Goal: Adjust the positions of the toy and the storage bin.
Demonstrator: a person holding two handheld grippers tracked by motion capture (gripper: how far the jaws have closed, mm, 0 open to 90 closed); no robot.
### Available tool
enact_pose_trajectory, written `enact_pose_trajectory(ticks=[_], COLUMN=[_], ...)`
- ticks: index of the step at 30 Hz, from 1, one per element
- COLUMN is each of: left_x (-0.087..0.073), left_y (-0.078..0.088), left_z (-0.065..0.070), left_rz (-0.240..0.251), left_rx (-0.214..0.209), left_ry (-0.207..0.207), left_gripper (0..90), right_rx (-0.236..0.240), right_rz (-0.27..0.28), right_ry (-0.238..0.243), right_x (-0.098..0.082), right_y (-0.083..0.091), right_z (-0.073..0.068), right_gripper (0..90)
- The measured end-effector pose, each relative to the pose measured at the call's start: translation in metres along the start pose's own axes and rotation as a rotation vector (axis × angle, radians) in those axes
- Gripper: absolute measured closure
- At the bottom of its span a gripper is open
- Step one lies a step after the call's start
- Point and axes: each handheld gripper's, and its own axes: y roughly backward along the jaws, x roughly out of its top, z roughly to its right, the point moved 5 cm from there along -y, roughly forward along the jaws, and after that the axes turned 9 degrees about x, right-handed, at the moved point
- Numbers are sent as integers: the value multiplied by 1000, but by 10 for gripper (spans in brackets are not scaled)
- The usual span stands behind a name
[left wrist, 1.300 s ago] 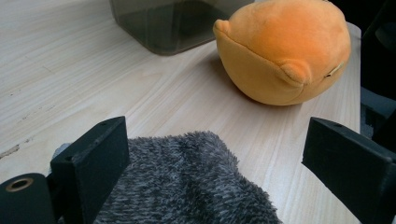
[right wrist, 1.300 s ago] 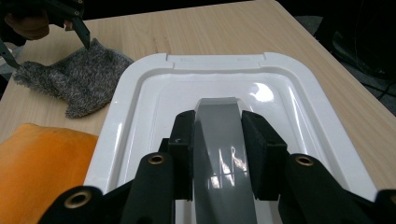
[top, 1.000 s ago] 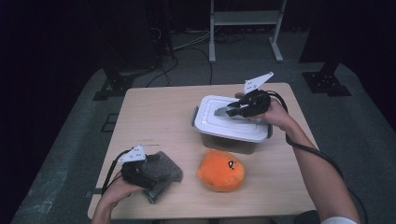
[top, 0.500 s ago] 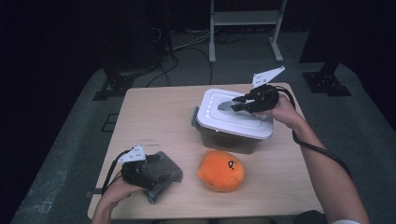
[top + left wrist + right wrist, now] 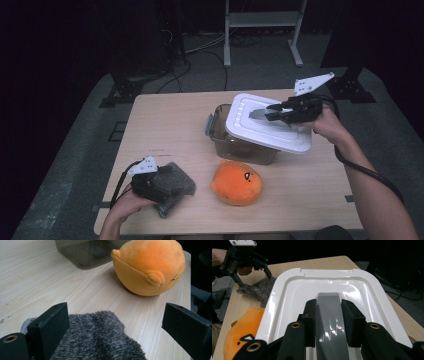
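**Lid held clear of container; left tongs idle over grey cloth**

Far left on the table (image 5: 170,125), I see my left tongs (image 5: 112,327) resting low over the grey fuzzy cloth (image 5: 175,186). In the left gripper view its jaws stand wide apart, the cloth lying between them with neither pad pressing on it.

Just right of the cloth sits the orange plush toy (image 5: 236,183), apart from both tongs, near the front edge.

Beyond the toy stands the dark translucent container (image 5: 225,142), its left part uncovered.

Further right, my right tongs (image 5: 270,113) are clamped on the grey handle (image 5: 329,315) of the white lid (image 5: 265,131). The jaws stand narrow, pads on either side of the handle. The lid is tilted, its left edge over the container and its right edge overhanging the far side.
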Motion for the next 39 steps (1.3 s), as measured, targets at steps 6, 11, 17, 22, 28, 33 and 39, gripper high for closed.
enact_pose_trajectory(ticks=[6,11,17,22,28,33,39], left_x=[0,-1,-1,-1,-1,-2,-2], left_y=[0,0,-1,0,0,-1,-1], left_z=[0,0,0,1,1,1,1], left_rz=[-1,-3,-7,-7,-3,-12,-12], left_rx=[3,0,0,-2,-2,-1,0], left_ry=[3,4,2,5,6,4,5], left_gripper=[63,63,63,63,63,63,63], right_rx=[-13,-26,-45,-61,-85,-109,-131], right_rz=[16,23,34,34,43,55,61], right_ry=[-22,-40,-55,-61,-78,-102,-122], right_x=[-11,-23,-37,-47,-62,-77,-92], right_y=[15,28,43,53,69,83,97], right_z=[-8,-13,-19,-24,-30,-34,-40], right_gripper=[657,658,658,658,657,658,657])
